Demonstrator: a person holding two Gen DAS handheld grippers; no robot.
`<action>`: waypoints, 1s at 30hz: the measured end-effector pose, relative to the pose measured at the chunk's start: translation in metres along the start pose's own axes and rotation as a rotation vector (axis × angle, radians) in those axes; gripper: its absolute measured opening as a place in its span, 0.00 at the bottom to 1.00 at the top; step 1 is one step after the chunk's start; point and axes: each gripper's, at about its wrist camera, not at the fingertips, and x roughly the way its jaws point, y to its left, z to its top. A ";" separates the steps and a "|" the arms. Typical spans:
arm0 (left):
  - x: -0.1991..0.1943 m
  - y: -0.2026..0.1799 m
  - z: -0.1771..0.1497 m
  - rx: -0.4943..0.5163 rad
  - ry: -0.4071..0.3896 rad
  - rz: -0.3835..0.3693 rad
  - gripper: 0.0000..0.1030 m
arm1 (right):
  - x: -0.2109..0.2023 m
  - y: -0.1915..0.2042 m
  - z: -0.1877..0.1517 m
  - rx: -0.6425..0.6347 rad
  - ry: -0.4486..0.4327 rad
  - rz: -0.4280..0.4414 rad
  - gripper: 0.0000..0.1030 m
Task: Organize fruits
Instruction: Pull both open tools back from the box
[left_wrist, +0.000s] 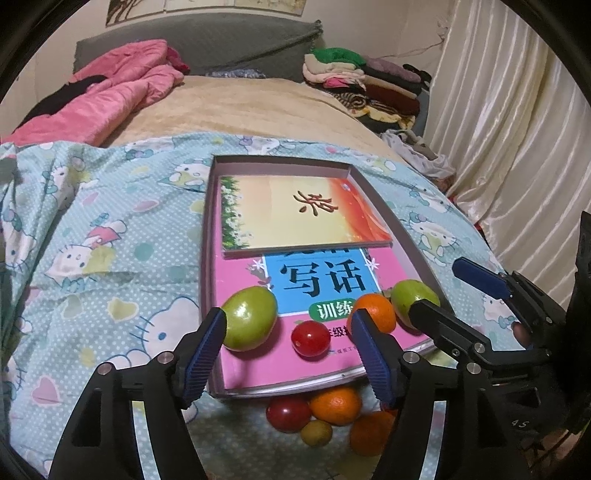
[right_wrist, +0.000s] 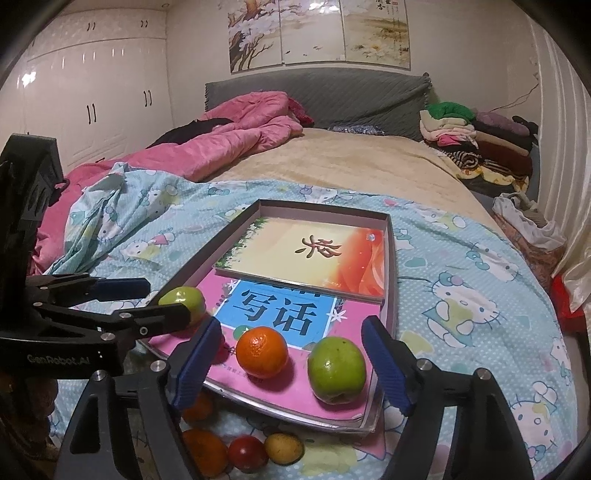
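On the pink workbook (right_wrist: 284, 373) in the shallow box (right_wrist: 390, 273) lie two green apples (right_wrist: 337, 369), an orange (right_wrist: 261, 352) and a red tomato (left_wrist: 310, 338). The left gripper (left_wrist: 288, 338) and right gripper (right_wrist: 291, 354) hover there, fingers released, grasping nothing. More fruit (left_wrist: 334, 406) lies on the bedsheet (right_wrist: 461, 295) just beside the box's near edge.

Red tomato (left_wrist: 310, 338) lies free between spread left gripper (left_wrist: 288, 345) fingers.
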 end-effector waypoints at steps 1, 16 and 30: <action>-0.001 0.000 0.000 -0.001 -0.002 0.003 0.73 | -0.001 0.000 0.000 0.002 -0.002 -0.001 0.77; -0.009 0.006 -0.002 -0.011 0.003 0.076 0.75 | -0.008 -0.005 0.003 0.026 -0.039 -0.003 0.84; -0.017 0.007 -0.005 -0.008 0.001 0.109 0.76 | -0.013 -0.004 0.004 0.032 -0.049 0.002 0.85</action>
